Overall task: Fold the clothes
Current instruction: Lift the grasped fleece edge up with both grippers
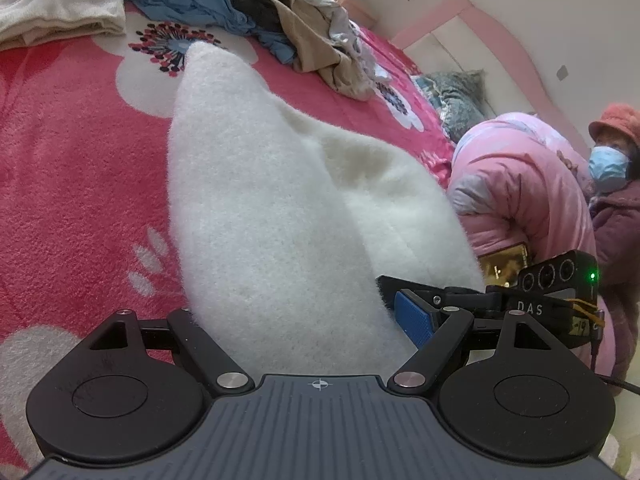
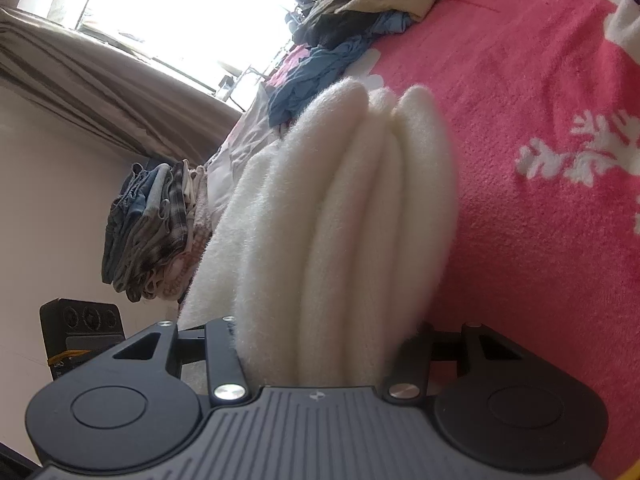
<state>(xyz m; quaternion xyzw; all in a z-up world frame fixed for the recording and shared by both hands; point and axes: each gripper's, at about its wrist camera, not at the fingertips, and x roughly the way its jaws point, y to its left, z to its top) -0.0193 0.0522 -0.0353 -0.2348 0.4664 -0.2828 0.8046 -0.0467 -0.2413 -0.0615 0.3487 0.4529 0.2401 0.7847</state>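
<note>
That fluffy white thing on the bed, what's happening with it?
Someone is folding laundry with a handheld tool in each hand. Both tools grip a thick white fleece garment: the left tool and the right tool each have it bunched between their fingers, folded into several layers over the pink flowered blanket. A heap of unfolded clothes waits further up the bed, and a folded stack sits off to one side. Another person watches nearby.

White fleece garment (image 1: 280, 216) is bunched into thick folds (image 2: 340, 220). It is raised above pink floral blanket (image 1: 72, 168).
</note>
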